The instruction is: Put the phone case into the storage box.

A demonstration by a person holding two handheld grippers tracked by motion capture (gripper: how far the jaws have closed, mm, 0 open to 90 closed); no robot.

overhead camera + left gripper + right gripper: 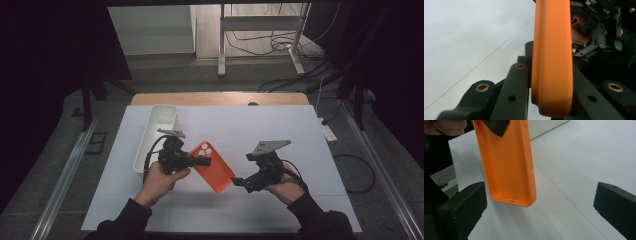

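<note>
Near the centre of the high view, the left gripper [204,161] is clamping the camera end of an orange phone case [213,166], holding it lifted above the white table sheet [280,130]. In the left gripper view the case [552,57] is running edge-on up the middle of the frame, pinched between the two black jaws. The right gripper [239,182] is sitting right of centre, just beside the case's lower corner, its jaws spread wide in the right gripper view, where the case's hollow inside [507,162] is hanging in the upper left. A white bin [156,135] is lying left of centre.
</note>
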